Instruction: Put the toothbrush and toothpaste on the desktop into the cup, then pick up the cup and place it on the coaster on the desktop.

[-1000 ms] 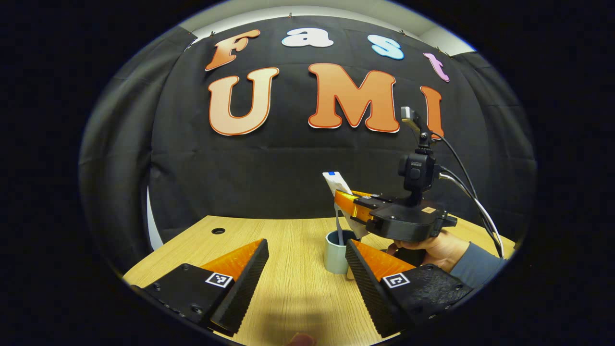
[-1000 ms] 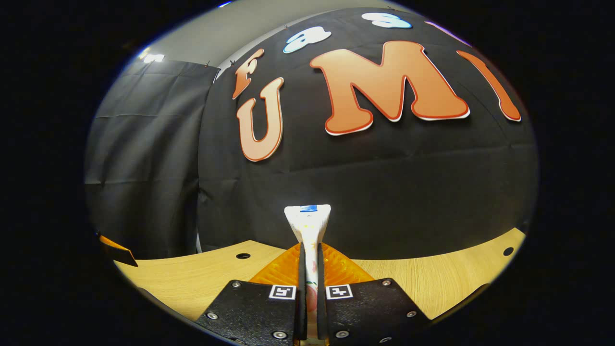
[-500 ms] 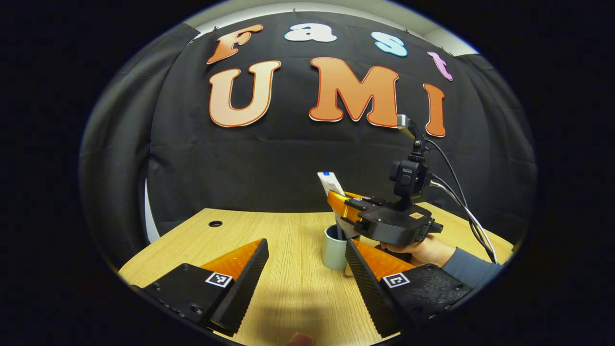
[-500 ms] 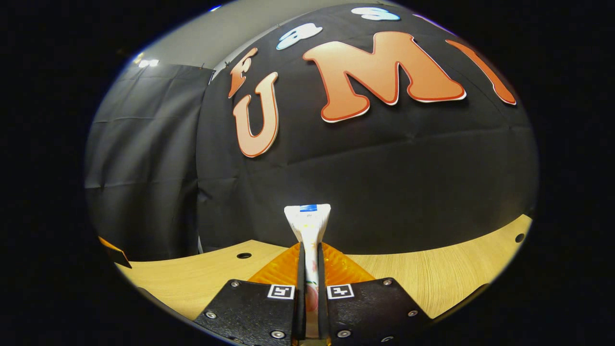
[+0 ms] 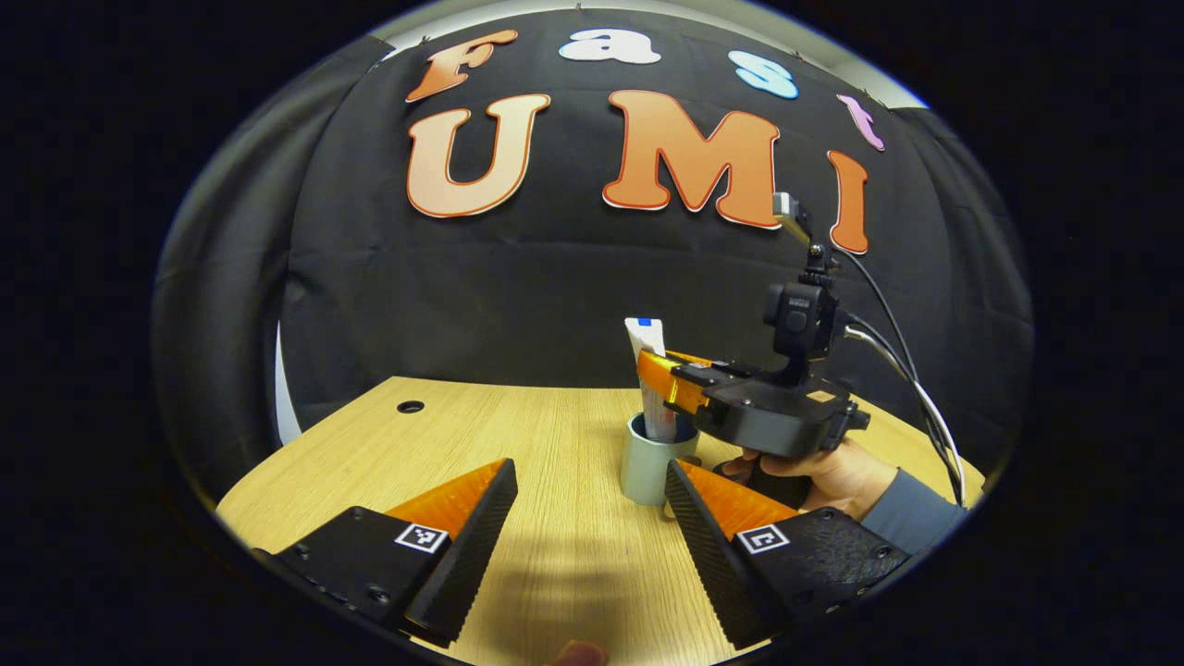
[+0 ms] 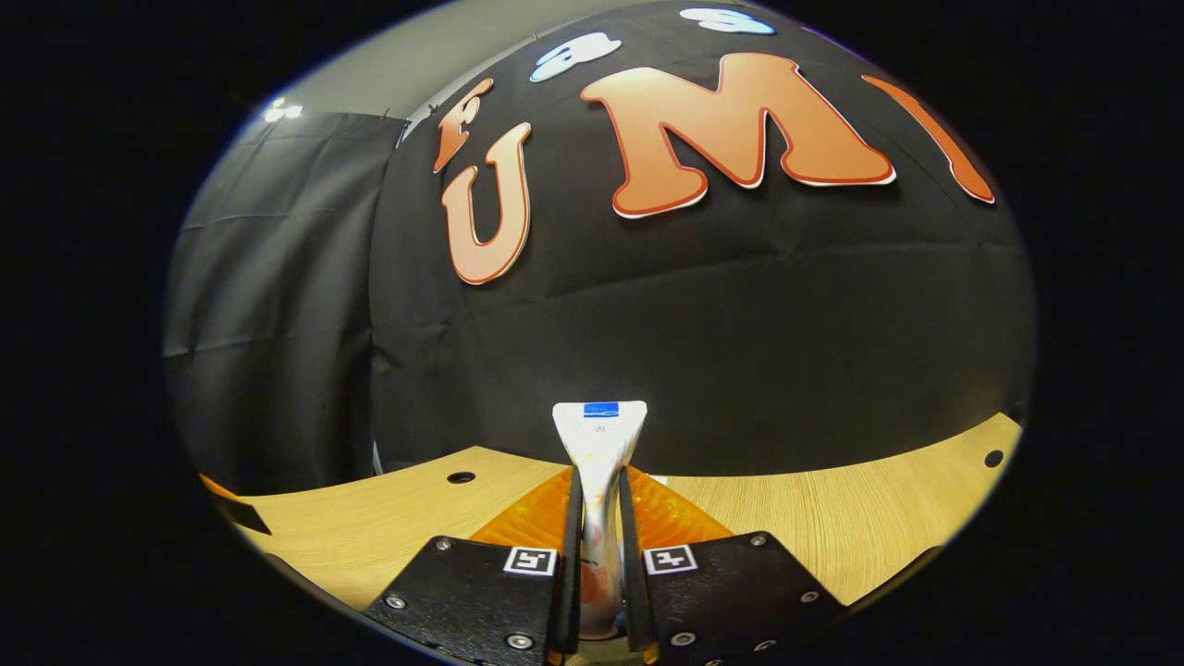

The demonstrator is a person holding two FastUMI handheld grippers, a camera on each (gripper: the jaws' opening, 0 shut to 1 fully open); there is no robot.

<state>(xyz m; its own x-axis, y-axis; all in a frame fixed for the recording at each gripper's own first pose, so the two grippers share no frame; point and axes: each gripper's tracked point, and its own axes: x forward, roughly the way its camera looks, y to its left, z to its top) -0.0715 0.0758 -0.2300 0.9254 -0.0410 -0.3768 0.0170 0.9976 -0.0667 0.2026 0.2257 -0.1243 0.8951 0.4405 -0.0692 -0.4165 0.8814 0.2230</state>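
- Toothpaste tube (image 5: 649, 379) upright, long axis vertical, lower end inside cup (image 5: 647, 467) on bench (image 5: 518, 435).
- Clenched on tube: right gripper (image 6: 597, 518) jaws, directly above cup.
- Left gripper (image 5: 592, 518) jaws released, nearby.

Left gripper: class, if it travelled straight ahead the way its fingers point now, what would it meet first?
Probably the cup holding the toothpaste: it stands just ahead, nearer the left gripper's right finger, though depth is hard to judge.
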